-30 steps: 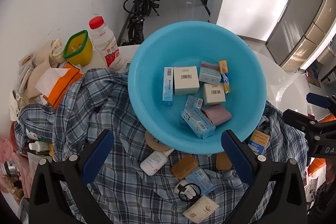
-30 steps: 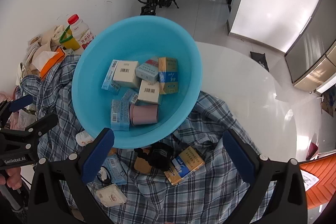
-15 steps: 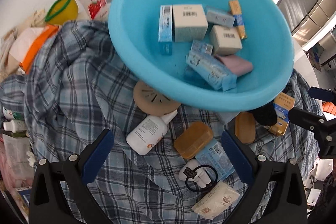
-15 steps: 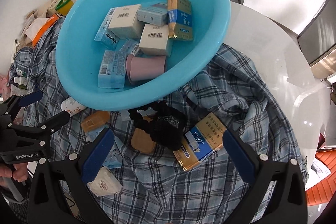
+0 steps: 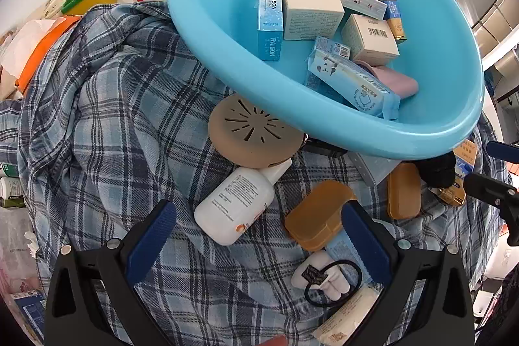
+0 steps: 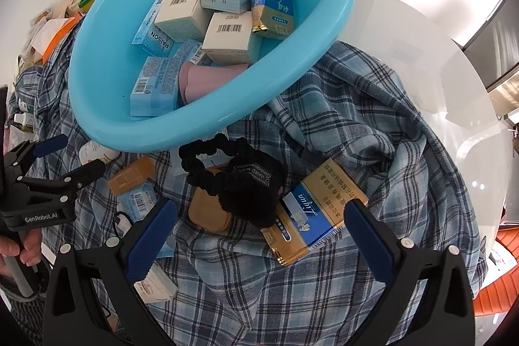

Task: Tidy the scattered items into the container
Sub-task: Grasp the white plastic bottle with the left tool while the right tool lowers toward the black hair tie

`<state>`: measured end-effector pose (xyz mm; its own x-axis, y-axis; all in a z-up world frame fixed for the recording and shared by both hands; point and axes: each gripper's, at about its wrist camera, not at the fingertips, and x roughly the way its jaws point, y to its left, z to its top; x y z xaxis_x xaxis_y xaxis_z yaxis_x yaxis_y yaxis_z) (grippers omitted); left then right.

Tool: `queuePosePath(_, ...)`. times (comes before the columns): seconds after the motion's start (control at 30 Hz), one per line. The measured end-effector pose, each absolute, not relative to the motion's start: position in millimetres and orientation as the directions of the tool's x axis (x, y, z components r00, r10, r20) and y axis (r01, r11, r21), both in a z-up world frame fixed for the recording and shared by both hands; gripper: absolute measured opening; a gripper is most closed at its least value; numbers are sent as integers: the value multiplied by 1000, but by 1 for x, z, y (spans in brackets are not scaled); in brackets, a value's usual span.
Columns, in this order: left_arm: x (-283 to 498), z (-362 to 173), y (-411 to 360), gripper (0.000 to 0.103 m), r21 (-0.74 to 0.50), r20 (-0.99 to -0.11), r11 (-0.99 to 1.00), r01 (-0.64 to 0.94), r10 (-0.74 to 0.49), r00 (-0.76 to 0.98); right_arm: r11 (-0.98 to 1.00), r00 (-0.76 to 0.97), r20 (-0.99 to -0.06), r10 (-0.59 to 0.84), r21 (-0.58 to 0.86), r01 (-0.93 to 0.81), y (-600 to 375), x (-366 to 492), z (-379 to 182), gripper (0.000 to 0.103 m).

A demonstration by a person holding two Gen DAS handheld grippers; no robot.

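The left gripper (image 5: 256,235) has its fingers spread wide and empty, straddling a white bottle (image 5: 238,205) that lies on the plaid shirt (image 5: 107,119). The right gripper (image 6: 259,235), equally wide, frames a black scrunchie (image 6: 240,184) and a gold-and-blue carton (image 6: 313,211). The bottle looks light, rigid and smooth, best pinched across its body. The blue basin (image 6: 207,132) just beyond already holds several boxes.

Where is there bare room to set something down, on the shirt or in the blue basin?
Bare plaid shirt lies left of the white bottle and tan disc. The basin has free floor along its left wall, beside the RAISON box. Bare white table shows beyond the shirt. It is crowded below the basin rim, around the amber cases and black scrunchie.
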<state>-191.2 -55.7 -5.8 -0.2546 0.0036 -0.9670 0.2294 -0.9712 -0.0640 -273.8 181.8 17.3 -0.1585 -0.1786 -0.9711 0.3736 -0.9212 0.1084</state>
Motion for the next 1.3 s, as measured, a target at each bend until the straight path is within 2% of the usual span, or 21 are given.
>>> queuePosePath(0.37, -198, -35, -64, 102, -45, -978, -961, 274, -14, -208, -908, -180, -965, -191, 103, 407, 188, -261, 29, 103)
queuePosePath(0.47, -196, -37, -65, 87, -45, -978, -965, 260, -11, -209, -906, -175, -964, -199, 113, 408, 190, -260, 27, 103)
queuePosePath(0.53, -192, -37, -61, 55, -12, -981, -973, 230, -34, -193, -908, -173, -963, -205, 122, 402, 191, -261, 27, 103)
queuePosePath(0.6, -187, -38, -58, 50, -13, -984, -979, 203, -24, -178, -908, -172, -962, -211, 129, 398, 186, -262, 27, 103)
queuePosePath(0.9, -153, -23, -65, 48, 15, -981, -980, 197, -53, -189, -902, -175, -959, -224, 136, 410, 182, -260, 31, 103)
queuePosePath(0.97, -148, -22, -67, 61, 30, -979, -979, 201, -69, -193, -900, -175, -958, -229, 140, 413, 181, -260, 31, 103)
queuePosePath(1.0, -145, -22, -68, 70, 21, -978, -979, 204, -63, -199, -900, -174, -957, -231, 142, 413, 181, -259, 31, 103)
queuePosePath(1.2, -129, -20, -73, 72, 7, -978, -979, 205, -50, -202, -904, -172, -961, -218, 133, 406, 184, -259, 30, 103)
queuePosePath(1.23, -127, -19, -73, 64, 12, -978, -979, 203, -54, -203, -905, -172, -961, -218, 133, 404, 185, -259, 30, 103)
queuePosePath(1.27, -125, -19, -74, 52, 14, -978, -980, 199, -55, -201, -905, -173, -961, -218, 133, 403, 185, -259, 30, 103)
queuePosePath(1.3, -123, -19, -74, 46, 14, -980, -980, 197, -53, -194, -906, -173, -961, -218, 133, 403, 186, -258, 29, 103)
